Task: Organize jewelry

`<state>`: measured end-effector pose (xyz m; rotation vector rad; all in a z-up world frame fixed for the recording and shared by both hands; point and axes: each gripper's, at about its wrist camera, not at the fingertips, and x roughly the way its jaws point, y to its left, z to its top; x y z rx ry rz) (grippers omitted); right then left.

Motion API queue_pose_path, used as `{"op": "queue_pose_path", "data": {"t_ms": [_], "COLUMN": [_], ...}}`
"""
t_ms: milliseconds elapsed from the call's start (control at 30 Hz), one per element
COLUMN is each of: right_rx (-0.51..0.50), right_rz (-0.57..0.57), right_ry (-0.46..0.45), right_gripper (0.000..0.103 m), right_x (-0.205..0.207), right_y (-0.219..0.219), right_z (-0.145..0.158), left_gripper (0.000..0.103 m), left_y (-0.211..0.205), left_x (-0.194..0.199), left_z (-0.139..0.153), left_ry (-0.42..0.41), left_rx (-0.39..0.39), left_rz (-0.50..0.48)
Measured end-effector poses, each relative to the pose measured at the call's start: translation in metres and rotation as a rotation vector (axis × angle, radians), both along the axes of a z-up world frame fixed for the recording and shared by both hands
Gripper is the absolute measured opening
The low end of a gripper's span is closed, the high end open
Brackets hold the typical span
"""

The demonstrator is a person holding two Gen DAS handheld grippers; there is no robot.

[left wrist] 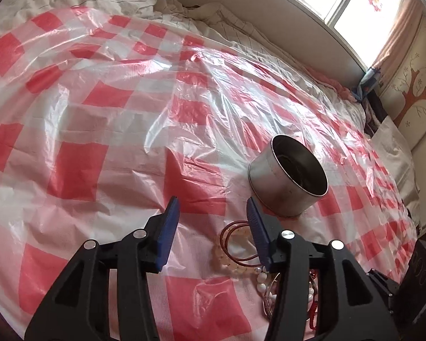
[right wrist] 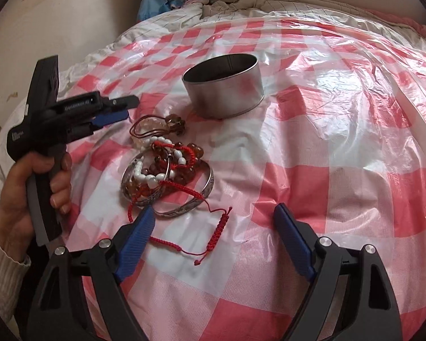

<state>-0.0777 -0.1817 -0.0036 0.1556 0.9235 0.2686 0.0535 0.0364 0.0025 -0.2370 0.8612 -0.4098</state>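
1. The bed (right wrist: 340, 147) carries a red-and-white checked plastic sheet (left wrist: 99, 130); everything sits on it.
2. The round metal tin (right wrist: 224, 91) stands upright and looks empty; it is my landmark.
3. The jewelry pile (right wrist: 167, 167), bangles, beads and red cord, lies just on the near side of the tin.
4. The left tool (left wrist: 211, 207) hovers beside the pile, jaws partly open, holding nothing, with thin red hoops (left wrist: 235, 241) at its right finger.
5. The right tool (right wrist: 213, 216) hangs wide open and empty; the pile's red cord (right wrist: 213, 236) trails between its fingers, so it seems nearer.
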Motion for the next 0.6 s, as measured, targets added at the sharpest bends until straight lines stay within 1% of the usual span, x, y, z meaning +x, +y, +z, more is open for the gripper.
{"op": "queue_pose_path", "data": {"t_ms": [33,67,100,133,167,200,233,267,300,333,367,467,533,600], "right_rx": [-0.023,-0.04,-0.038,-0.032,-0.025,-0.007,0.016,0.032,0.041,0.041,0.048,0.041,0.04,0.041], "right_rz": [0.004,0.004,0.004,0.001,-0.006,-0.014,-0.021,-0.032,-0.041,-0.041,-0.047,-0.05,-0.05,-0.052], "right_ry": [0.002,0.003,0.005,0.008,0.011,0.016,0.02,0.022,0.024,0.024,0.025,0.02,0.02,0.015], "right_gripper": [0.074,0.069,0.06,0.049,0.042,0.027,0.02,0.018,0.013,0.013,0.012,0.012,0.012,0.012], "right_x": [-0.001,-0.002,-0.003,-0.003,-0.002,-0.002,-0.002,-0.002,-0.001,-0.001,-0.001,-0.001,-0.001,-0.002], "right_y": [0.002,0.002,0.0,-0.003,-0.007,-0.011,-0.016,-0.02,-0.022,-0.022,-0.023,-0.023,-0.022,-0.023], "right_z": [0.0,-0.001,-0.001,-0.001,-0.001,-0.001,-0.002,-0.002,-0.001,-0.001,-0.001,0.0,0.0,0.001], "left_gripper": [0.049,0.049,0.048,0.031,0.021,0.007,0.007,0.007,0.007,0.007,0.007,0.007,0.007,0.008], "left_y": [-0.009,-0.018,-0.028,-0.037,-0.046,-0.052,-0.054,-0.054,-0.051,-0.045,-0.038,-0.022,-0.016,-0.013], "left_x": [0.001,0.001,0.0,-0.003,-0.007,-0.012,-0.018,-0.024,-0.028,-0.029,-0.026,-0.018,-0.014,-0.014], "left_z": [-0.002,-0.006,-0.009,-0.011,-0.011,-0.011,-0.01,-0.008,-0.007,-0.006,-0.006,-0.01,-0.011,-0.008], "left_ry": [-0.001,0.003,0.006,0.003,0.005,0.034,0.054,0.064,0.089,0.108,0.116,0.115,0.119,0.102], "left_rx": [0.031,0.065,0.102,0.143,0.174,0.154,0.118,0.087,0.036,-0.015,-0.032,0.004,-0.007,0.003], "left_rz": [-0.028,-0.067,-0.108,-0.146,-0.192,-0.259,-0.305,-0.339,-0.366,-0.364,-0.332,-0.215,-0.182,-0.161]}}
